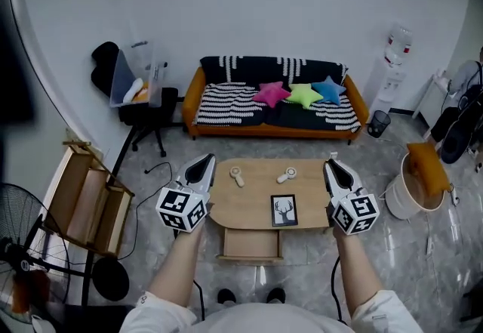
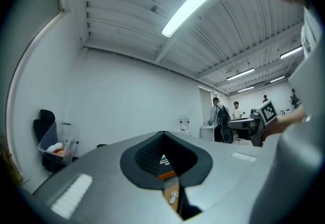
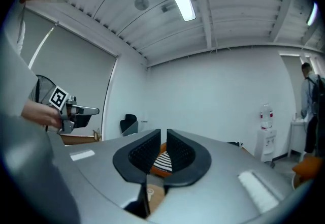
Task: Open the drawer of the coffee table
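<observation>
The oval wooden coffee table stands on the floor below me, in front of the sofa. Its drawer is pulled out toward my feet and looks empty inside. Both grippers are held up level, well above the table. My left gripper hangs over the table's left end, its tips together on nothing. Over the right end, my right gripper holds nothing; only a thin slit shows between its pads. Each gripper also shows in the other's view: left gripper, right gripper.
A framed deer picture and two small white objects lie on the tabletop. A striped sofa stands behind it, a wooden crate and a fan to the left, a white bucket to the right. People stand far off.
</observation>
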`<state>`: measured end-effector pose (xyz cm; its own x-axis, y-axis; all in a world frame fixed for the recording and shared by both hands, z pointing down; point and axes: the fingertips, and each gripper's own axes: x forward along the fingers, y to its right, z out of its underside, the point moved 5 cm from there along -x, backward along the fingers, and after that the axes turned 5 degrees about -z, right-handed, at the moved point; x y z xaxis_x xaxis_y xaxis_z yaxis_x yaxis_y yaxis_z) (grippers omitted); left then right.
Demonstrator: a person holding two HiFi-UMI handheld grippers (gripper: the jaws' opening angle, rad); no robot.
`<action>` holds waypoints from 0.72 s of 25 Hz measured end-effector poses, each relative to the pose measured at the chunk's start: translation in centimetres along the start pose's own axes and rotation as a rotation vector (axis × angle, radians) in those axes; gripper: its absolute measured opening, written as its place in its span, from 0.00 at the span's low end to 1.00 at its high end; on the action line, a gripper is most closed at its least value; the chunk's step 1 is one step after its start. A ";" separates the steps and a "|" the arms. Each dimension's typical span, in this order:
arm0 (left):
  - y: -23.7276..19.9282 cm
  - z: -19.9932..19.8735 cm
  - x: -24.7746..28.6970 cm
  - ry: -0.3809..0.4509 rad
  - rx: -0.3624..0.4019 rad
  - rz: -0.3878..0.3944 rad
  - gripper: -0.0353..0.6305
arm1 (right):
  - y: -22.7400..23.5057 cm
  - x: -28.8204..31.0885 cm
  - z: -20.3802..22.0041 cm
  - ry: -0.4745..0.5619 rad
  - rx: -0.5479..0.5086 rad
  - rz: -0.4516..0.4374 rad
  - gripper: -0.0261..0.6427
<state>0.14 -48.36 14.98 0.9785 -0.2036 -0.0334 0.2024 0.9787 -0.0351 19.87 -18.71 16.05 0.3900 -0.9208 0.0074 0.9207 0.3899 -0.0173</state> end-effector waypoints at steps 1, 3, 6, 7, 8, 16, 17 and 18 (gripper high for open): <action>-0.3 0.2 0.0 -0.003 -0.006 -0.010 0.05 | 0.2 -0.2 0.1 0.002 -0.005 0.016 0.07; -0.7 0.4 0.1 -0.006 -0.015 -0.028 0.05 | 0.7 -0.5 0.3 0.001 -0.003 0.045 0.05; -1.0 0.2 0.1 0.000 -0.018 -0.050 0.05 | 1.6 -1.1 0.6 0.002 0.002 0.087 0.05; -1.1 0.1 0.1 0.003 -0.017 -0.054 0.05 | 1.9 -1.3 0.7 0.001 0.001 0.099 0.05; -1.1 0.1 0.1 0.004 -0.015 -0.058 0.05 | 2.3 -1.4 0.8 -0.001 -0.002 0.110 0.05; -1.0 1.1 -1.0 0.005 -0.002 -0.069 0.05 | 3.4 -2.4 1.2 -0.017 -0.016 0.164 0.04; -0.9 1.3 -1.1 0.004 -0.003 -0.069 0.05 | 3.4 -2.5 1.3 -0.019 -0.018 0.166 0.04; -0.8 1.4 -1.2 0.003 -0.004 -0.069 0.05 | 3.5 -2.5 1.2 -0.020 -0.021 0.167 0.04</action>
<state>-1.18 -48.87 16.41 0.9620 -0.2709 -0.0341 0.2695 0.9621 -0.0411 22.11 -15.00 17.22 0.5378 -0.8428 0.0224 0.8428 0.5367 -0.0409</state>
